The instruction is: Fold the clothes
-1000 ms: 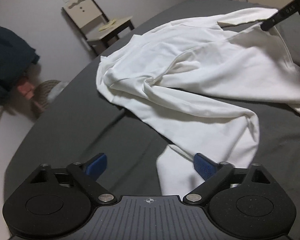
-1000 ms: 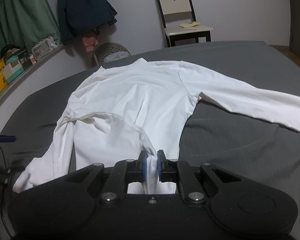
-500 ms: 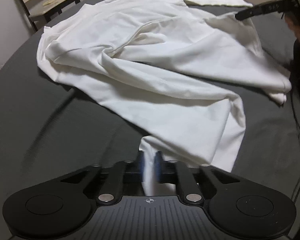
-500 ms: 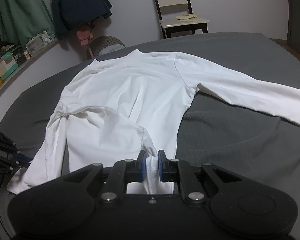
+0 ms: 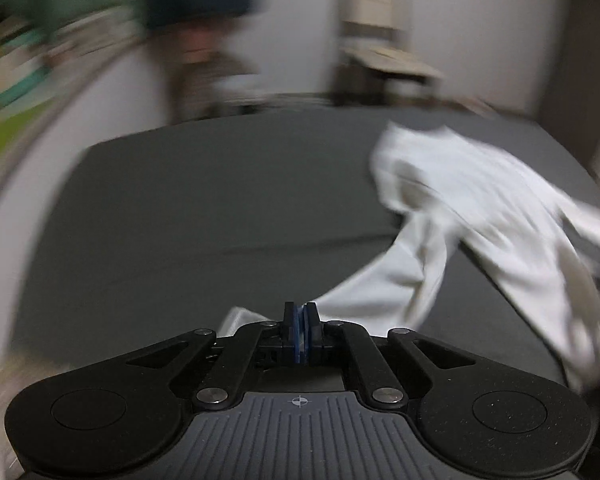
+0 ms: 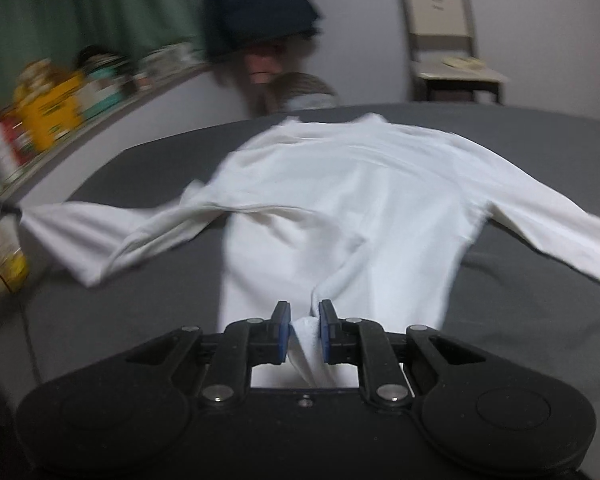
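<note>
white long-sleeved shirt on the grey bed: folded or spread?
Spread: the white long-sleeved shirt lies body-flat, both sleeves stretched outward, with no fold made yet.

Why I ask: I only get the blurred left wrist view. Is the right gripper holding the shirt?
Observer: Yes. The right gripper pinches the hem of the shirt between its pads.
Operator: And the sleeve away from my gripper?
Observer: The other sleeve lies stretched straight out on the bed.
Operator: Which way does the collar point?
Observer: Away from the right gripper, toward the chair.
</note>
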